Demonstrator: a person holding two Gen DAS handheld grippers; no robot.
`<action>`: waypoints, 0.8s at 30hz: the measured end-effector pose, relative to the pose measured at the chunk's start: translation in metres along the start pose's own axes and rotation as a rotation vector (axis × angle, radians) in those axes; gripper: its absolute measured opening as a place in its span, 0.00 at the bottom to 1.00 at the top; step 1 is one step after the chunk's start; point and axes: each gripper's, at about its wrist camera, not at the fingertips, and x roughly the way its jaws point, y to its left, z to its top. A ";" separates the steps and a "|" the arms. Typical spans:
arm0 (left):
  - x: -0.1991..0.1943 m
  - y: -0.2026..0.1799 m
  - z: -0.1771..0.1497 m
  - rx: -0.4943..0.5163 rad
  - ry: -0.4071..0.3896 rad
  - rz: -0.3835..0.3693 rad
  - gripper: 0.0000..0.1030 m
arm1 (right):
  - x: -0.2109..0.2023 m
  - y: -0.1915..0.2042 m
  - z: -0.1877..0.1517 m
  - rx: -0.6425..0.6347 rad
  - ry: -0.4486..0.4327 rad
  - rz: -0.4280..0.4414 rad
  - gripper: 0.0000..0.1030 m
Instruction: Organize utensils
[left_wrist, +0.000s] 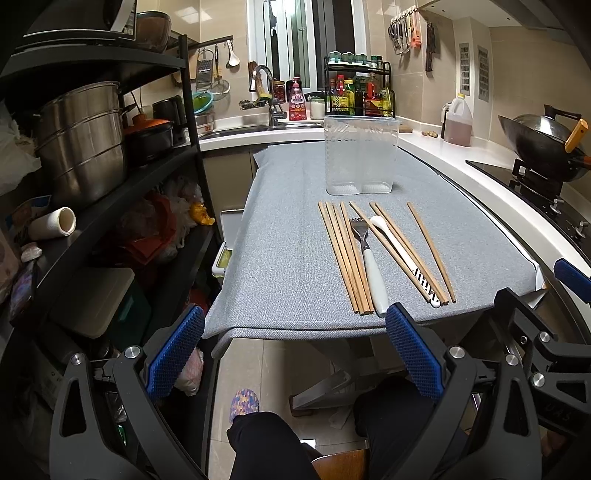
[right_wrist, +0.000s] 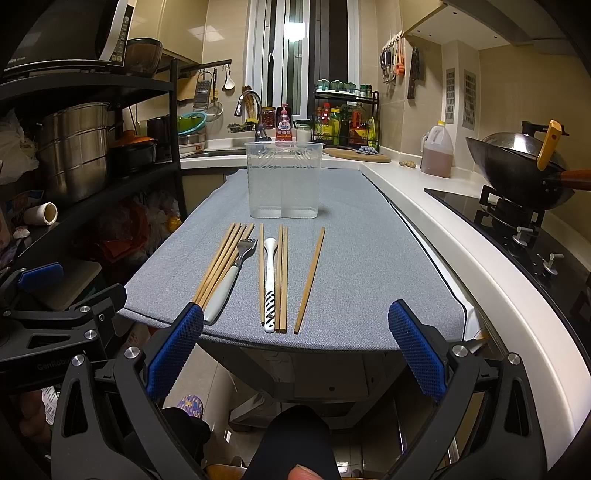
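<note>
Two claws, left gripper (left_wrist: 295, 354) and right gripper (right_wrist: 295, 350), gape empty short of the chopsticks (right_wrist: 225, 266), whose tight bundle ahead risks scattering if nudged.

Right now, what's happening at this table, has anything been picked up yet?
Nothing yet. A person holds the left gripper and right gripper open at the near edge of the grey-covered table, both empty. The wooden chopsticks, a fork and a white spoon lie flat in a row on the cloth. The clear plastic holder stands upright behind them and looks empty, so sorting has not begun.
</note>
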 end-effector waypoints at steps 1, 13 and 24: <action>0.000 0.001 -0.001 -0.001 0.000 0.000 0.93 | 0.000 0.000 0.000 0.000 0.000 0.000 0.95; -0.001 -0.001 0.000 0.000 0.001 0.000 0.93 | 0.000 0.000 0.000 0.001 -0.001 0.001 0.95; 0.000 0.001 0.000 -0.002 -0.001 -0.001 0.93 | 0.000 0.000 0.000 0.001 -0.001 0.000 0.95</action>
